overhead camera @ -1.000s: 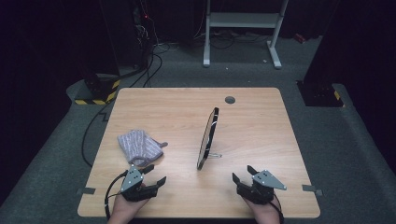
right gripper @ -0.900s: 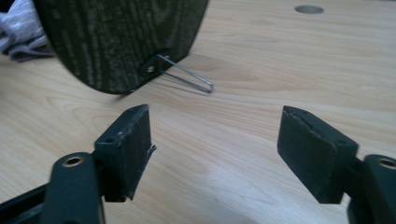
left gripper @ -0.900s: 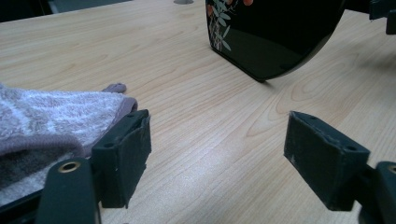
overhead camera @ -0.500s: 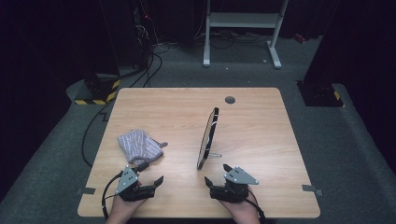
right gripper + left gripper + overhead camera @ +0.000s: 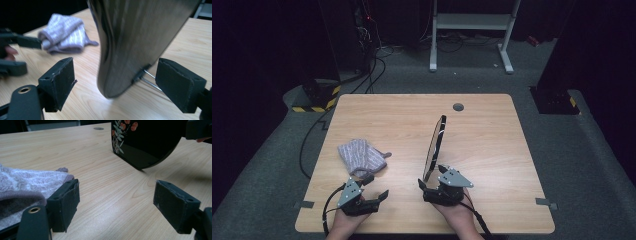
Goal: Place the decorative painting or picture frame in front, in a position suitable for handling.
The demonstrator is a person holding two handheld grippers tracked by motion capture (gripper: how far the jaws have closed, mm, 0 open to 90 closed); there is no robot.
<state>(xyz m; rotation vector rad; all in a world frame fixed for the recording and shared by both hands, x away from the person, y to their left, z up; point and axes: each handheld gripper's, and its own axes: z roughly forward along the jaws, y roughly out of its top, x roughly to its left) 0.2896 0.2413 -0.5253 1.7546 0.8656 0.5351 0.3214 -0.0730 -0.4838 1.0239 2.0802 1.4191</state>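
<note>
A black oval plate (image 5: 435, 145) with a red and green flower pattern (image 5: 120, 135) stands on edge on a thin wire stand (image 5: 150, 77) at the table's middle. My right gripper (image 5: 431, 176) is open at its near lower edge. In the right gripper view its jaws (image 5: 115, 82) stand on either side of the plate's rim (image 5: 135, 32) without touching it. A folded purple and white cloth (image 5: 361, 156) lies to the left. My left gripper (image 5: 376, 187) is open just in front of the cloth (image 5: 25, 182). Its jaws have just been closing a little, with bare wood between them.
The wooden table (image 5: 492, 150) has a round grey cable hole (image 5: 458, 106) at the back. Grey tape marks sit at its front corners. On the dark floor behind are cables, a yellow and black striped block (image 5: 317, 97) and a white metal frame (image 5: 472, 30).
My right gripper has moved left from the table's front right to the plate's near edge. The left hand has stayed in place, and its jaws stand a little wider.
</note>
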